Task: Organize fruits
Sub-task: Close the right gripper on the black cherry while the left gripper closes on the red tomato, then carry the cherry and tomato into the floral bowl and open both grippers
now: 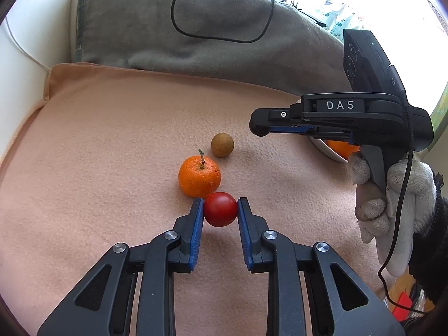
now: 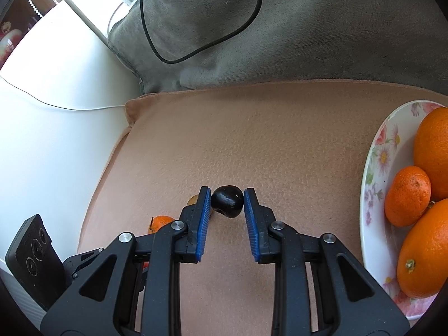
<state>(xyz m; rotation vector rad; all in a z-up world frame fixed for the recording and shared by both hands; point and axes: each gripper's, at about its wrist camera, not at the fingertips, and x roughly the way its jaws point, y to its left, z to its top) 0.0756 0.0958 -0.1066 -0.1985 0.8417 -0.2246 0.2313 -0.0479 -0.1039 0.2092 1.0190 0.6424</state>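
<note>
Peach fleece blanket [image 1: 112, 145] carries the loose fruit, with a grey cushion [image 1: 156, 28] along its far edge. The left gripper [image 1: 220, 210] has its blue pads pressed on either side of a small red fruit [image 1: 220, 209], closed around it near the middle of the blanket; whether the fruit rests on the fleece or is just off it cannot be told. A mandarin [image 1: 199, 177] with a short stem touches the red fruit on its far side, and a small brown round fruit [image 1: 222, 144] lies just beyond the mandarin. The right gripper [image 2: 227, 205] is clamped on a small dark glossy fruit [image 2: 226, 201], held above the blanket toward its right edge. At that right edge stands a floral plate [image 2: 375, 168] holding two large oranges [image 2: 432, 142] and a smaller mandarin [image 2: 407, 196] between them, touching both.
</note>
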